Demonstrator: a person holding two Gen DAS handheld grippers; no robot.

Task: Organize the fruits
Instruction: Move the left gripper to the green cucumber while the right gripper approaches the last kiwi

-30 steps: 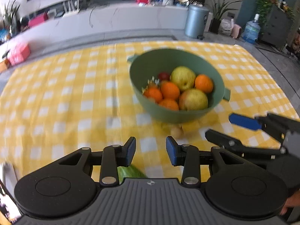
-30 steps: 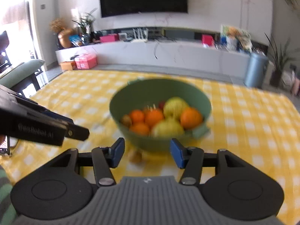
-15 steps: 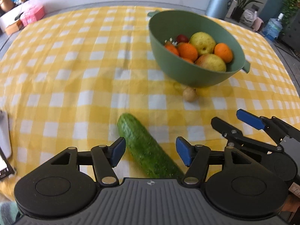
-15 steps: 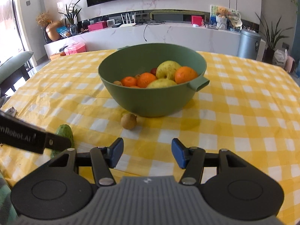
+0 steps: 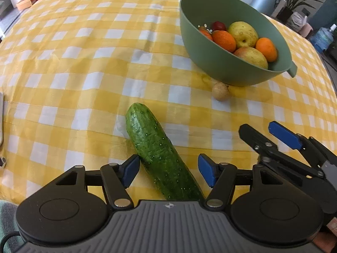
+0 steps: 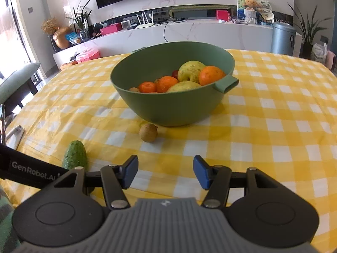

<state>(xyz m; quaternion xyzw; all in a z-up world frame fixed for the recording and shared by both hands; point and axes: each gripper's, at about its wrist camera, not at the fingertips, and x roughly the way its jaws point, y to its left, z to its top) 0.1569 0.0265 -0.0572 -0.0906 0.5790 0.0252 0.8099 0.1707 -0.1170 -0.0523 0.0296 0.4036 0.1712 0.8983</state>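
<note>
One deep green plastic bowl (image 6: 172,105) on your yellow-and-white checked desk (image 5: 84,63) holds the gathered fruit.
Inside it you have three oranges (image 6: 210,74), two yellow-green apples (image 6: 190,70) and a small dark red fruit (image 5: 218,25). A small round brown fruit (image 6: 148,132) lies on the cloth just beside the bowl. Your left hand-held gripper (image 5: 168,171) is spread around the long green cucumber (image 5: 160,154), its right pad clear of it. Your right hand-held gripper (image 6: 165,172) is parted, holding nothing.
</note>
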